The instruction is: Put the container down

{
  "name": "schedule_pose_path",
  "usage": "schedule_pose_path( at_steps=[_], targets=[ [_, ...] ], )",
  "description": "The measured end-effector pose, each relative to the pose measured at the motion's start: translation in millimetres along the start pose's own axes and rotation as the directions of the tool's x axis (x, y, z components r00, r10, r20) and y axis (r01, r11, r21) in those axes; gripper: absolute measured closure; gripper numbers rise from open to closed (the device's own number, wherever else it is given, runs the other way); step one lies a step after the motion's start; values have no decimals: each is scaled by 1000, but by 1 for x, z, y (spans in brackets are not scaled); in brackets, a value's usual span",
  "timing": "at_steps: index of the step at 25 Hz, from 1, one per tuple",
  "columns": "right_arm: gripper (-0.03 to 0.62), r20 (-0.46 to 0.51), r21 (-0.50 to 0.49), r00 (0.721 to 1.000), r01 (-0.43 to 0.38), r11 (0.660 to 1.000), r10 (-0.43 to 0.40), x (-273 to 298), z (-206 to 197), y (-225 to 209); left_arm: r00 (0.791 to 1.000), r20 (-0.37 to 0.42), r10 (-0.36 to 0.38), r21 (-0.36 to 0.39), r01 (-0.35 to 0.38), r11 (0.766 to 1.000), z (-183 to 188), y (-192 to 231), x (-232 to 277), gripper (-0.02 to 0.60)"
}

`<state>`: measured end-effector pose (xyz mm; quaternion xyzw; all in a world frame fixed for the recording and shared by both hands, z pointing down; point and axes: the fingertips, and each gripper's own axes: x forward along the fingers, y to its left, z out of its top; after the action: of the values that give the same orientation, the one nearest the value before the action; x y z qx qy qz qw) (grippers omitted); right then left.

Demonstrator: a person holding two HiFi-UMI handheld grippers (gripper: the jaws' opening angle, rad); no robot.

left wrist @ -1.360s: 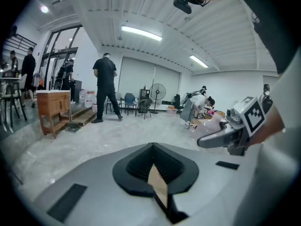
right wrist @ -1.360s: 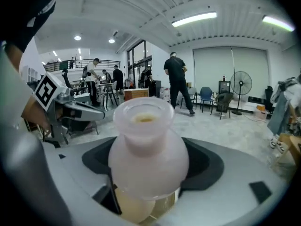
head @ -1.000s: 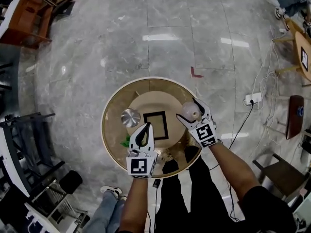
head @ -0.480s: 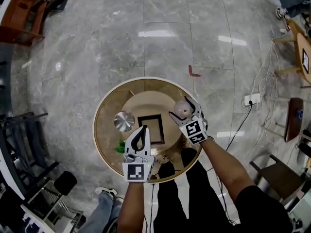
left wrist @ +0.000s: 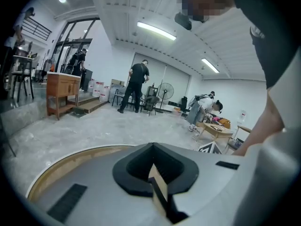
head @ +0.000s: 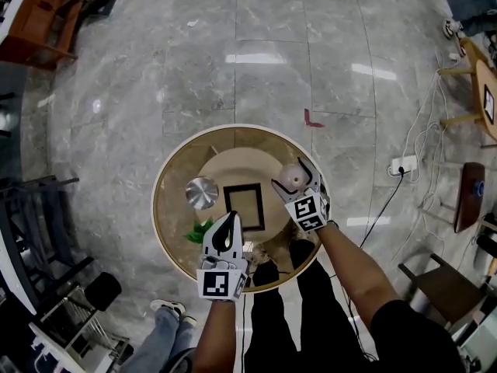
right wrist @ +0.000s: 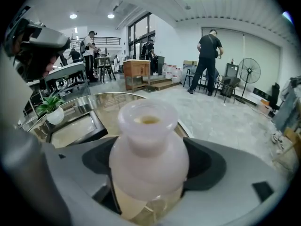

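The container [right wrist: 148, 159] is a frosted, pale pink bottle with a wide neck and yellowish liquid in its lower part. My right gripper [head: 293, 183] is shut on it and holds it upright over the right side of the round glass-topped table [head: 175, 173]. In the head view the container [head: 292, 176] shows as a pale ball between the jaws. My left gripper [head: 227, 228] hovers over the table's front part, its jaws closed together with nothing between them. In the left gripper view the left gripper [left wrist: 155, 171] shows its tips meeting.
On the table lie a black-framed square [head: 245, 206], a steel bowl [head: 202, 192] at the left and a small green plant [head: 199, 231] in a white pot. A power strip [head: 402, 162] with cables lies on the floor at the right. People stand far off in the room.
Both grippers have shifted slightly left and nearer over the table since a second ago. The container stays held in the right gripper.
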<state>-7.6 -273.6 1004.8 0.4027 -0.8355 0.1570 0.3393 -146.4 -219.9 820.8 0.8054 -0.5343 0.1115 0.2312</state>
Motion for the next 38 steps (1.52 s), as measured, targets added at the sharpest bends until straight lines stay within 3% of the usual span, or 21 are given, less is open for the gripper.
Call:
schedule_pose_path(
  at_steps=[7, 12, 16, 21, 23, 30, 34, 38],
  targets=[
    [161, -18, 32, 999, -43, 999, 44, -24, 11, 9, 1000, 27, 3, 26, -4, 1000, 26, -8, -20, 586],
    [161, 68, -16, 997, -23, 1000, 24, -86, 60, 11, 999, 53, -3, 51, 0, 999, 58, -17, -45, 587],
    [174, 157, -59, 986, -48, 997, 57, -150, 108, 33, 998, 61, -8, 59, 5, 998, 85, -32, -75, 586],
    [330, 355, -65, 933, -39, 997, 60, -236, 202, 46, 995, 91, -37, 71, 30, 997, 132, -54, -105, 586],
    [405, 400, -72, 915, -21, 997, 48, -269, 229, 48, 994, 100, -49, 79, 41, 996, 150, -64, -120, 587],
    [545, 520, -95, 854, 38, 995, 16, -364, 295, 62, 989, 134, -63, 134, 45, 990, 194, -77, -167, 586],
    [591, 578, -78, 815, 10, 997, 37, -410, 319, 76, 986, 160, -47, 149, 22, 989, 215, -84, -188, 586],
    [594, 576, -114, 817, 35, 993, 37, -441, 320, 79, 980, 188, -67, 173, 34, 984, 231, -105, -196, 587]
  ],
)
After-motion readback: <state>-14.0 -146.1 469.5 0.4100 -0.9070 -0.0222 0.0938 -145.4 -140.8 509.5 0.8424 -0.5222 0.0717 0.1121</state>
